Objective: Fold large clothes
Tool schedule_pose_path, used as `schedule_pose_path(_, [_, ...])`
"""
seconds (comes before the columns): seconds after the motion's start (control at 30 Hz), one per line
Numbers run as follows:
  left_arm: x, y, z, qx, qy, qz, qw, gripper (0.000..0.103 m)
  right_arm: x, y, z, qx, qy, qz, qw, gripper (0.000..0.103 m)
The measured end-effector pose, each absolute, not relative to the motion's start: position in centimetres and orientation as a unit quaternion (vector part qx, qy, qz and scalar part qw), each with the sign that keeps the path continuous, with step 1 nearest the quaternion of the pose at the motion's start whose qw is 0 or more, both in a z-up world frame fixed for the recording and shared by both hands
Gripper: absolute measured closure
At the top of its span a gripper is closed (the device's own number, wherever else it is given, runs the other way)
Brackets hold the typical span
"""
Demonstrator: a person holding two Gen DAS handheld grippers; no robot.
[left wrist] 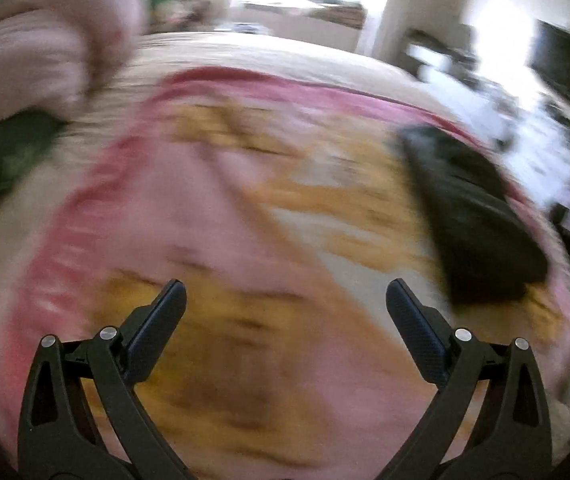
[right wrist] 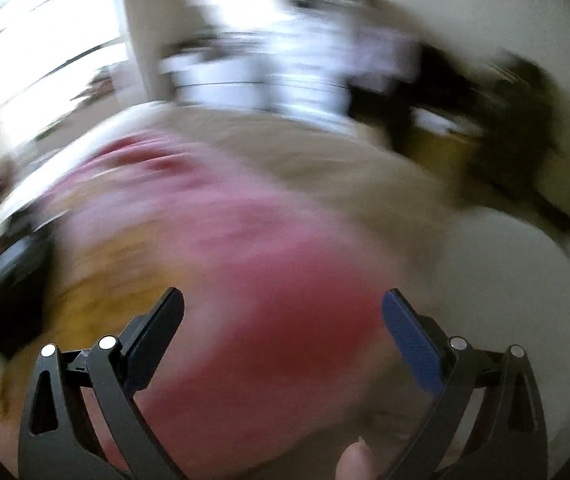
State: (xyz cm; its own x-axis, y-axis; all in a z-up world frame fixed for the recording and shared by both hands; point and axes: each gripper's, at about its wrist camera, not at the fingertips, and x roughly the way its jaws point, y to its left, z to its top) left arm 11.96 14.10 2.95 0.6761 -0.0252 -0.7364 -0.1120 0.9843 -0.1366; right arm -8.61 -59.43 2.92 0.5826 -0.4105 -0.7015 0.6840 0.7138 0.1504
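Both the left gripper (left wrist: 285, 294) and right gripper (right wrist: 283, 304) hang with jaws wide apart, empty, above a blurred pink-and-yellow blanket (left wrist: 221, 208) on the bed (left wrist: 285, 56).

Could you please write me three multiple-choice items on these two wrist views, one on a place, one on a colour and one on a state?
1. Where does the dark folded item lie in the left wrist view?
A. on the pink and yellow cloth, to the right
B. on the floor
C. between the fingers

2. What colour is the cloth's border?
A. blue
B. red-pink
C. grey

3. How do the left gripper and right gripper stand?
A. both shut on cloth
B. one open, one shut
C. both open

Answers: A, it rests on the cloth's right part; B, a red-pink band edges it; C, both jaws are spread with nothing between.
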Motion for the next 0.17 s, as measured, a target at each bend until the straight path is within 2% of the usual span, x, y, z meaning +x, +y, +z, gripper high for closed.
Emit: schedule_pose_path(0.17, [13.8, 28.6, 0.1, -0.091, 0.420, 0.215, 0.877, 0.009, -14.8, -77.0, -3.0, 0.267, 0.367, -0.501, 0.737, 0.004])
